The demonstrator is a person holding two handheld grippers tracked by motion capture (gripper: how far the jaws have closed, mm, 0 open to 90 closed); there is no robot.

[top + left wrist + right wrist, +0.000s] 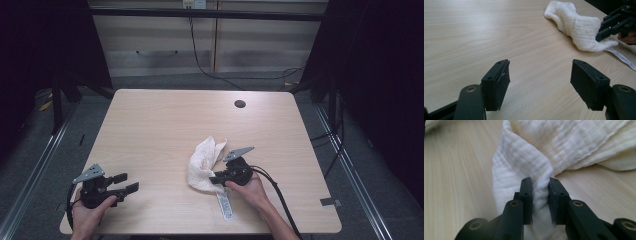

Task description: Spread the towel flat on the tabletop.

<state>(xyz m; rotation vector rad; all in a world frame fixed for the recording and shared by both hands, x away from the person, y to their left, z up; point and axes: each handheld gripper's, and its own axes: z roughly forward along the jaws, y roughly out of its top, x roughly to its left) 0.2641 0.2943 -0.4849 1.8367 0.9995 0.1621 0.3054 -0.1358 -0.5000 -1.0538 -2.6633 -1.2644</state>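
Note:
A crumpled white cloth (204, 164) lies near the middle of the wooden table (165, 125), with a long white label (225, 205) trailing from its near end. My right gripper (216, 179) is shut on the near end of the cloth (524, 165); a fold bulges between its two black pads (527, 195). In the left gripper view the cloth (576, 25) lies far right with the right gripper (604, 30) pinching it. My left gripper (129, 184) rests at the table's near left corner, open, with bare wood between its pads (499, 82).
A round cable hole (240, 104) sits at the table's far right. A black cable (277, 192) trails from the right gripper over the near edge. Dark curtains and floor rails flank the table; cabinets stand behind it.

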